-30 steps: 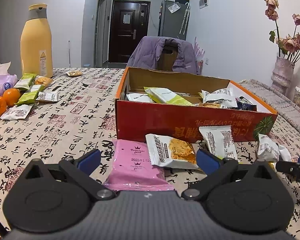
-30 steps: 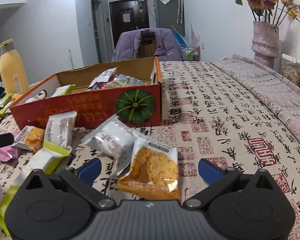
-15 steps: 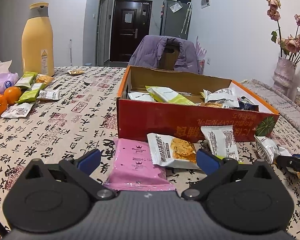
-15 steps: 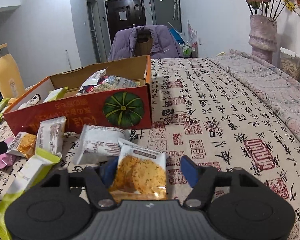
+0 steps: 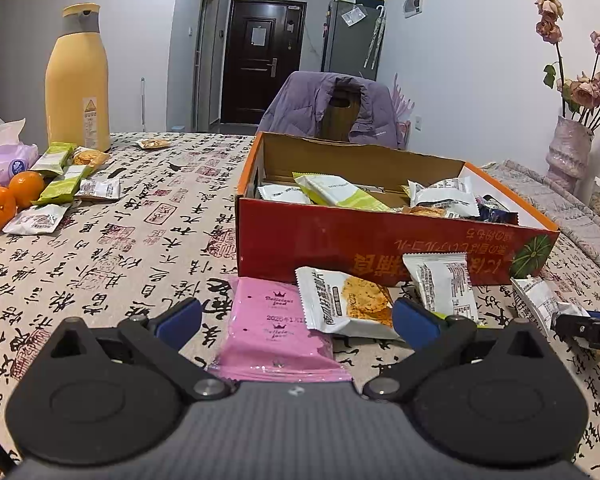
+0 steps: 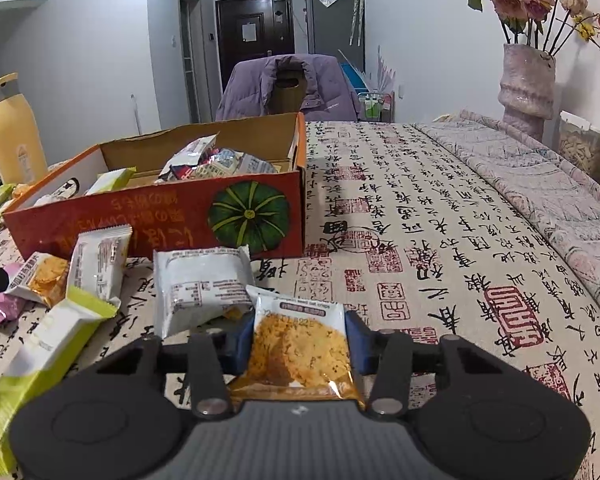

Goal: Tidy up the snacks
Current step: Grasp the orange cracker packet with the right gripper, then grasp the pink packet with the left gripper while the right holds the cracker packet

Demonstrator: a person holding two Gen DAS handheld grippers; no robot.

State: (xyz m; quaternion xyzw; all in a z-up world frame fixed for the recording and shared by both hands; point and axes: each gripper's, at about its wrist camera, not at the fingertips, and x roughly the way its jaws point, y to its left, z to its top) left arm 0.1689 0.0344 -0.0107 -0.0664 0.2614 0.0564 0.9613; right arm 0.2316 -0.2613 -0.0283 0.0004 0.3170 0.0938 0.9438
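Note:
An orange cardboard box (image 5: 380, 248) holding several snack packets stands on the table; it also shows in the right wrist view (image 6: 140, 212). My left gripper (image 5: 296, 320) is open over a pink packet (image 5: 278, 328), with a cracker packet (image 5: 348, 304) leaning on it. My right gripper (image 6: 298, 338) is shut on an orange cracker packet (image 6: 300, 344), held just above the tablecloth. A white packet (image 6: 202, 284) and a green-and-white bar (image 6: 48, 344) lie to its left.
A yellow bottle (image 5: 78, 80), oranges (image 5: 12, 196) and several loose packets (image 5: 60, 184) lie at the far left. A vase of roses (image 6: 528, 80) stands at the right. A chair with a purple jacket (image 5: 336, 108) is behind the box.
My right gripper has closed its fingers onto the orange cracker packet and lifted it slightly. My left gripper has stayed open and almost still.

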